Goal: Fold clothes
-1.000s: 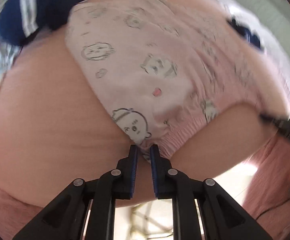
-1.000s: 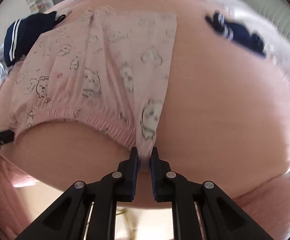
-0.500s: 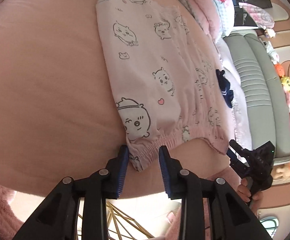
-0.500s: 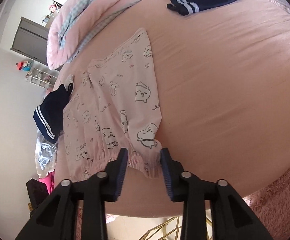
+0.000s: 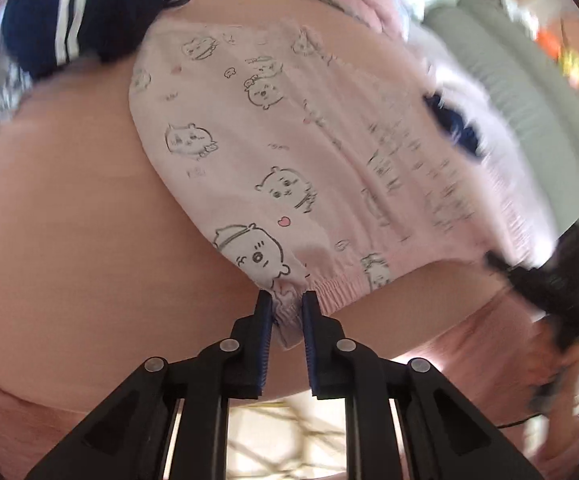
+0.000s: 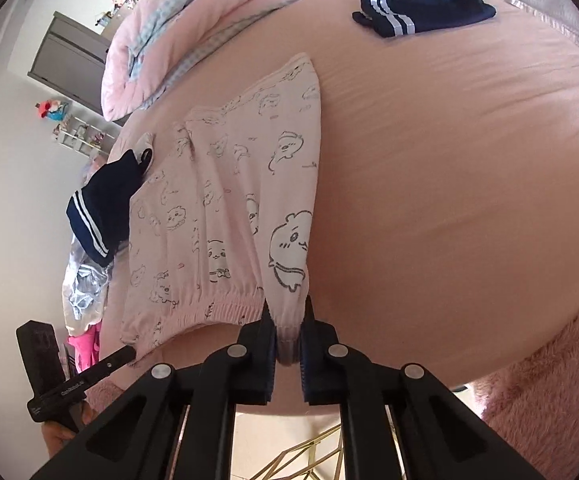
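Observation:
Pale pink pyjama shorts (image 5: 289, 140) printed with cartoon animals lie flat on a pink bed sheet (image 5: 69, 220), elastic waistband towards me. My left gripper (image 5: 285, 300) is closing its jaws, and the blue pads pinch the bunched left corner of the waistband. In the right wrist view the same shorts (image 6: 229, 200) show. My right gripper (image 6: 287, 312) is closing too, clamped on the waistband's right corner. The left gripper's tip (image 6: 121, 354) shows at the other corner. The right gripper (image 5: 501, 264) is a dark blur in the left wrist view.
A navy garment with white stripes (image 6: 105, 208) lies against the shorts' far left side, another (image 6: 421, 4) at the far right of the bed. A pink and blue quilt (image 6: 209, 20) is piled at the head. A fluffy pink blanket (image 6: 549, 380) hangs over the near edge.
A second ago both grippers were shut on the waistband corners. Half a second ago both jaws stood open around them. Now both are clamped on the corners again.

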`<action>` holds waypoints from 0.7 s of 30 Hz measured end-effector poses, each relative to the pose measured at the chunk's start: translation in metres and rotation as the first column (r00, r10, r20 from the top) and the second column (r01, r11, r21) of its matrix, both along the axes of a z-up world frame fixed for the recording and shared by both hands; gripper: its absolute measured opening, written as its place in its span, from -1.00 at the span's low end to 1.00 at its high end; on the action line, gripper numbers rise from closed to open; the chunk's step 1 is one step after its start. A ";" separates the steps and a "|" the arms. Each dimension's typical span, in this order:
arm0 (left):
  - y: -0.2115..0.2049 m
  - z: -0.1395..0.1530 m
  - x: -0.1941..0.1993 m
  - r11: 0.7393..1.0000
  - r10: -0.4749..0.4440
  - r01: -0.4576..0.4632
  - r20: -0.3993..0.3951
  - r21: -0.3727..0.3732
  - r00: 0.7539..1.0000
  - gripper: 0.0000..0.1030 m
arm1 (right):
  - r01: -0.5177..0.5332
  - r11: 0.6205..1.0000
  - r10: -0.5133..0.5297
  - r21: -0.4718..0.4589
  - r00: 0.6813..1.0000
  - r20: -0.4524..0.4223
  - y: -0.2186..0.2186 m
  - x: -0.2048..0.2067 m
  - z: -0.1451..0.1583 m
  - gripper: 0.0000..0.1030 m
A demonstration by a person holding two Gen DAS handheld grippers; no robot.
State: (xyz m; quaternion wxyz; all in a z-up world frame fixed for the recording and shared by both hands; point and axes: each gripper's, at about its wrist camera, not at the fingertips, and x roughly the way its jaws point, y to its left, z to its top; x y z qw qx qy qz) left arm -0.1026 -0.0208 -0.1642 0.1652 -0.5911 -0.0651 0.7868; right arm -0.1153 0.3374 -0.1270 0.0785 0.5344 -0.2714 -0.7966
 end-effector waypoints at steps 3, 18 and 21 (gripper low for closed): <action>-0.004 -0.017 -0.001 1.000 -0.013 0.014 0.061 -0.013 0.998 -0.77 | -0.034 0.993 0.027 0.112 0.998 0.062 -0.018 0.004 -0.022 -0.86; -0.057 -0.041 0.012 0.955 0.176 -0.200 0.122 0.221 0.977 -0.65 | -0.005 0.997 0.000 0.078 0.998 0.064 -0.009 0.005 -0.034 -0.79; -0.057 -0.029 0.014 0.977 0.111 -0.132 0.127 0.169 0.986 -0.65 | -0.009 0.998 0.004 0.068 0.998 0.069 -0.004 0.007 -0.024 -0.77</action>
